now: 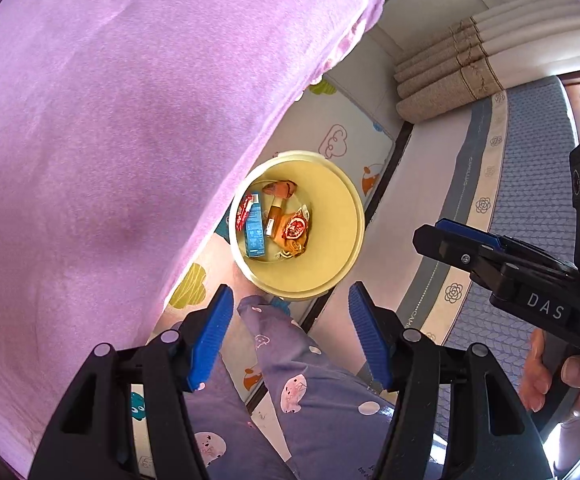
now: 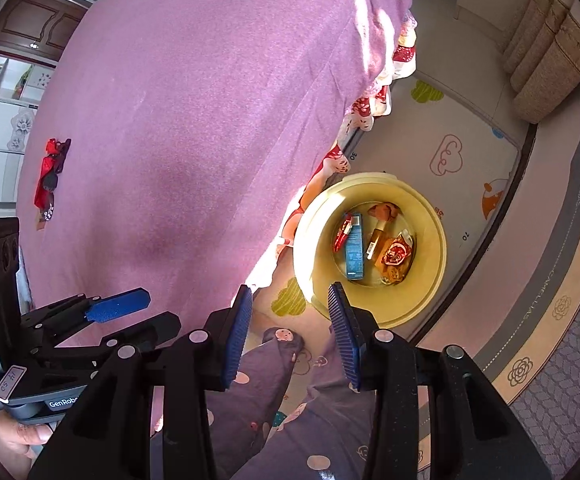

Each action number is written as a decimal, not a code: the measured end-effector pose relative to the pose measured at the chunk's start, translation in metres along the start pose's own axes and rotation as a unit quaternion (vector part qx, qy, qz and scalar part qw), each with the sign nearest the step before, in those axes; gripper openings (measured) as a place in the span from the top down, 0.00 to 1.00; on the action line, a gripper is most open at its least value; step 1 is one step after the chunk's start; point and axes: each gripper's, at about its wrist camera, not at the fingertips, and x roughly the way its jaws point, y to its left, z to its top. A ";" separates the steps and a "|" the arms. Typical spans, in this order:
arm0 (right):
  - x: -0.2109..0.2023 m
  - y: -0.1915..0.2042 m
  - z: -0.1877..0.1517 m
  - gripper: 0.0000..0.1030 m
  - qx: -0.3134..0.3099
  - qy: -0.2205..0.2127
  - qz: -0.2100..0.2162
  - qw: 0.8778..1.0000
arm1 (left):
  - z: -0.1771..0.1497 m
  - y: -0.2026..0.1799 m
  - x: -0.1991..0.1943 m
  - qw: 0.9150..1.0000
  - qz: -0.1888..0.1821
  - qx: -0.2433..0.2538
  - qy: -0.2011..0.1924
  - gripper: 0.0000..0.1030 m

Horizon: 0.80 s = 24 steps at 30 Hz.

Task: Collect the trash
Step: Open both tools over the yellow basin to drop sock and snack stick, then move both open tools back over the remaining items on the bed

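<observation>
Left wrist view shows our left gripper (image 1: 290,332) with jaws apart and empty; our right gripper (image 2: 290,332) likewise stands apart, holding nothing. At twelve o'clock of both, the round yellow plastic bin (image 1: 346,240) sits on the floor mat, containing a blue carton (image 1: 255,232) and wrappers. A crumpled red wrapper (image 2: 49,178) remains on the purple cloth-covered table (image 2: 178,120), at nine o'clock. We recommend approaching it steeply, jaws astride.
</observation>
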 end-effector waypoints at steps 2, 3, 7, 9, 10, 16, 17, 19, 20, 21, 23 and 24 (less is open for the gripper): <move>0.002 0.020 0.004 0.62 -0.015 0.001 0.004 1.000 | -0.005 0.015 -0.011 1.000 -0.002 -0.015 -0.012 0.42; 0.003 0.031 0.005 0.62 -0.023 0.002 0.006 1.000 | -0.007 0.024 -0.017 1.000 -0.003 -0.022 -0.019 0.42; 0.012 0.078 0.011 0.62 -0.059 0.005 0.010 0.998 | -0.015 0.060 -0.041 0.997 -0.005 -0.057 -0.046 0.41; 0.017 0.104 0.014 0.62 -0.077 0.007 0.012 0.997 | -0.019 0.082 -0.052 0.995 -0.007 -0.077 -0.059 0.41; 0.020 0.116 0.015 0.62 -0.086 0.009 0.014 0.996 | -0.021 0.094 -0.058 0.994 -0.007 -0.086 -0.065 0.41; 0.042 0.198 0.015 0.62 -0.141 0.017 0.020 0.990 | -0.040 0.168 -0.099 0.984 -0.007 -0.141 -0.105 0.41; 0.045 0.211 0.015 0.62 -0.150 0.019 0.022 0.988 | -0.043 0.181 -0.106 0.982 -0.007 -0.151 -0.112 0.41; 0.053 0.239 0.014 0.62 -0.167 0.021 0.029 0.985 | -0.052 0.209 -0.120 0.977 -0.007 -0.170 -0.128 0.41; 0.057 0.253 0.014 0.62 -0.175 0.022 0.032 0.984 | -0.055 0.221 -0.127 0.974 -0.005 -0.179 -0.136 0.41; 0.061 0.266 0.014 0.62 -0.183 0.025 0.035 0.982 | -0.058 0.234 -0.133 0.972 -0.003 -0.189 -0.143 0.41; 0.069 0.292 0.013 0.62 -0.197 0.029 0.043 0.979 | -0.067 0.257 -0.145 0.965 0.001 -0.211 -0.157 0.41; 0.072 0.305 0.014 0.62 -0.205 0.031 0.047 0.977 | -0.071 0.270 -0.151 0.961 0.001 -0.222 -0.165 0.41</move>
